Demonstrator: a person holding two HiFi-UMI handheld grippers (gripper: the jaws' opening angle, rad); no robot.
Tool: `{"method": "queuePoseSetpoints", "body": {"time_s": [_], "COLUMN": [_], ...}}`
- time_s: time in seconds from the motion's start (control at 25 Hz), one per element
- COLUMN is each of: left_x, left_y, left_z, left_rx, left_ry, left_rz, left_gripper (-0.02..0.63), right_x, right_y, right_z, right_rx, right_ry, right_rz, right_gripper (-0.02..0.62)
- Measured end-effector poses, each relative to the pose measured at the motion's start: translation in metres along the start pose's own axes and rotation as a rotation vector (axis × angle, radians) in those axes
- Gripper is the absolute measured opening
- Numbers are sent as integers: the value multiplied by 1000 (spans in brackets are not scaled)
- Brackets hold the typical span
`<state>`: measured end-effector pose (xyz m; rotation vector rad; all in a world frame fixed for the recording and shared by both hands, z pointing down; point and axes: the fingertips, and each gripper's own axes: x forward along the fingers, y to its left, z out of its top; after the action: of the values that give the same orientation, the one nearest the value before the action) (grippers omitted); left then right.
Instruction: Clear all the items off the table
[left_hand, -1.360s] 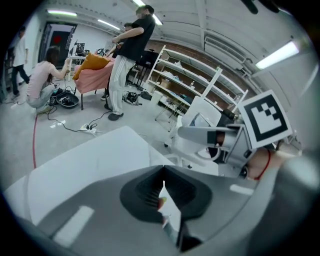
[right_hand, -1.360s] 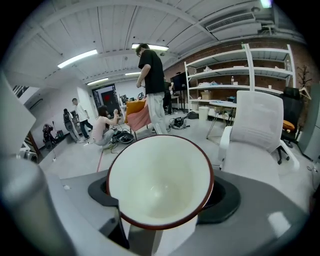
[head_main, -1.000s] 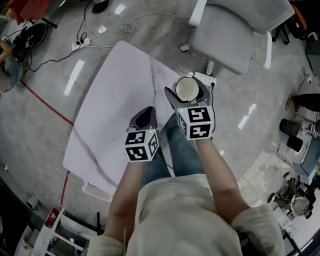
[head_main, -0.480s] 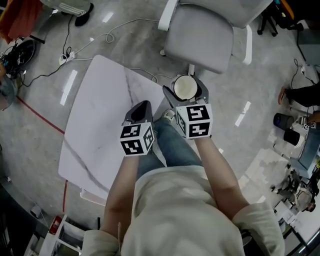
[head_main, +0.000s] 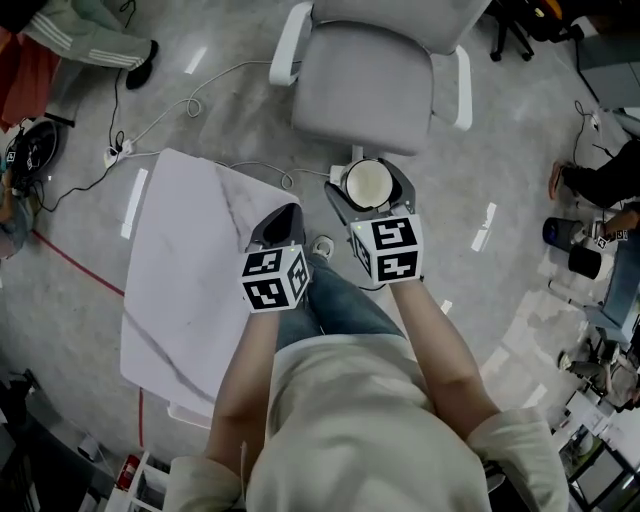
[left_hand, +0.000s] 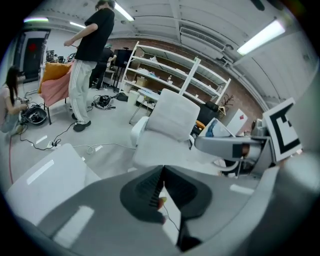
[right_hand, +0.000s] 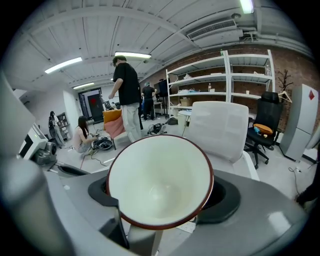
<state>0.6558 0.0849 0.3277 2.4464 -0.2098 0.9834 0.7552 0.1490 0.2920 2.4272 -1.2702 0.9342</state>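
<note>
A white cup with a dark red rim (head_main: 367, 183) (right_hand: 160, 180) sits between the jaws of my right gripper (head_main: 371, 192) (right_hand: 165, 202), which is shut on it, mouth facing the camera. The cup is carried in the air past the table's right edge, just short of a grey office chair (head_main: 365, 90). My left gripper (head_main: 285, 223) (left_hand: 161, 186) is shut with nothing between its jaws, over the right edge of the white marble table (head_main: 180, 260). No items show on the tabletop.
The chair (left_hand: 165, 127) (right_hand: 220, 127) stands right ahead. White cables and a power strip (head_main: 150, 130) lie on the floor beyond the table. A person stands (left_hand: 90, 55) and another crouches (left_hand: 11, 105) at the left. Metal shelves (left_hand: 172, 75) line the back wall.
Both grippers have travelled with the person away from the table towards the chair. The table has slid left in the head view and the chair has come nearer. The cup stays gripped.
</note>
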Motion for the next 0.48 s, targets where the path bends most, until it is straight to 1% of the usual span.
{"method": "queuePoseSetpoints", "body": {"time_s": [0.24,0.48], "left_x": [21,43], "left_y": [-26,-42], "left_z": [11,13], "left_rx": [38,87], "left_ry": [14,48], "left_rz": [-51,-90], "left_gripper": [9,9], "right_x": [-6,-8], "right_y": [-34,-63], "right_z": [0,-5], "right_rx": [21,65], "right_ry": [6,11], "right_rz": [-51,-100], "right_gripper": [414,414]}}
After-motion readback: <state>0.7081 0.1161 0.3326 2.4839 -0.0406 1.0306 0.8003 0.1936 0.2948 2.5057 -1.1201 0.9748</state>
